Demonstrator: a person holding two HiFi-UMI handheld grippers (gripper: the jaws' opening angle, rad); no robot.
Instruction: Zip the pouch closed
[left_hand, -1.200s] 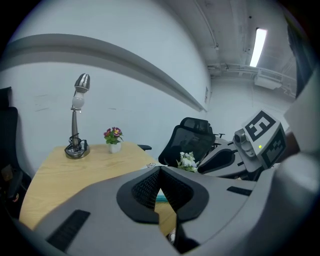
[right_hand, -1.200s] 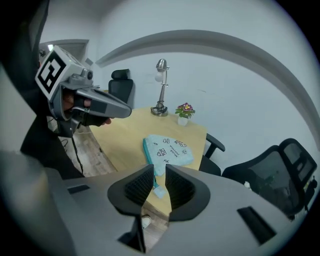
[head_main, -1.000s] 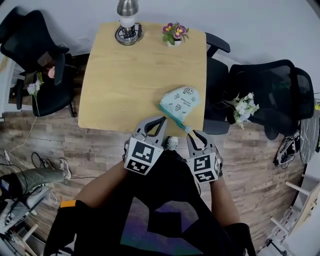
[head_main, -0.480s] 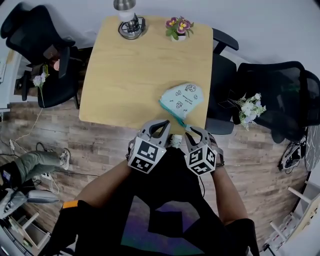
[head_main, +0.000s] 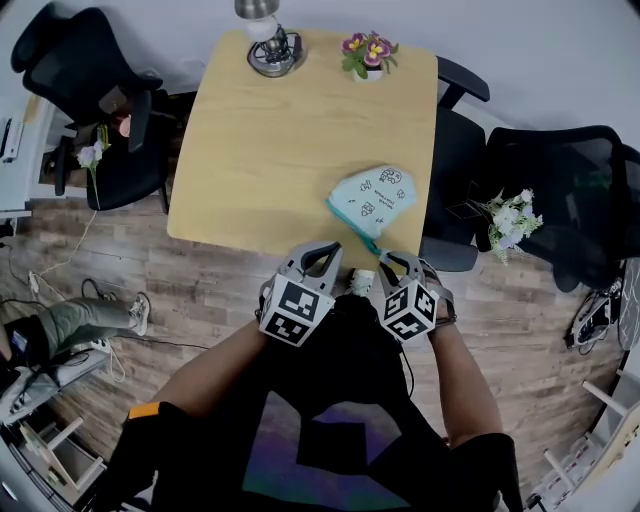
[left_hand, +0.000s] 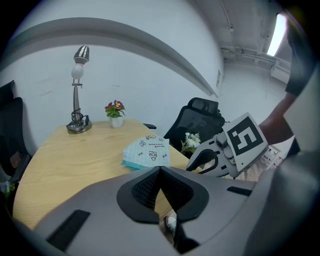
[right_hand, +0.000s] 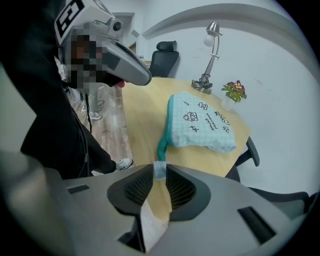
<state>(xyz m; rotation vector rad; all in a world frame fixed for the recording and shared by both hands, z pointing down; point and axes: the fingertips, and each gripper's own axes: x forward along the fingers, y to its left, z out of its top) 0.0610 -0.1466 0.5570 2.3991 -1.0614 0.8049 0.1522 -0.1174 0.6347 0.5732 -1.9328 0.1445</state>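
Note:
A pale blue checked pouch (head_main: 372, 195) with small drawings lies on the wooden table (head_main: 270, 150) near its front right corner. A teal zipper tail (head_main: 368, 242) trails from it toward me. In the right gripper view the pouch (right_hand: 200, 122) lies just ahead, and the tail's pale end tab (right_hand: 159, 170) sits between the tips of my right gripper (right_hand: 160, 167). Those jaws are closing but still stand a little apart. My left gripper (head_main: 322, 250) hovers beside it at the table's front edge, shut on nothing; its own view shows the pouch (left_hand: 149, 151) ahead.
A chrome desk lamp (head_main: 272, 50) and a small flower pot (head_main: 366, 52) stand at the table's far edge. Black office chairs (head_main: 100, 110) (head_main: 560, 190) flank the table. White flowers (head_main: 508, 220) rest on the right chair. Cables lie on the wooden floor at left.
Both grippers have sunk a little at the table's front edge. The right gripper has rolled, turning its marker cube. The pouch has not moved on the table.

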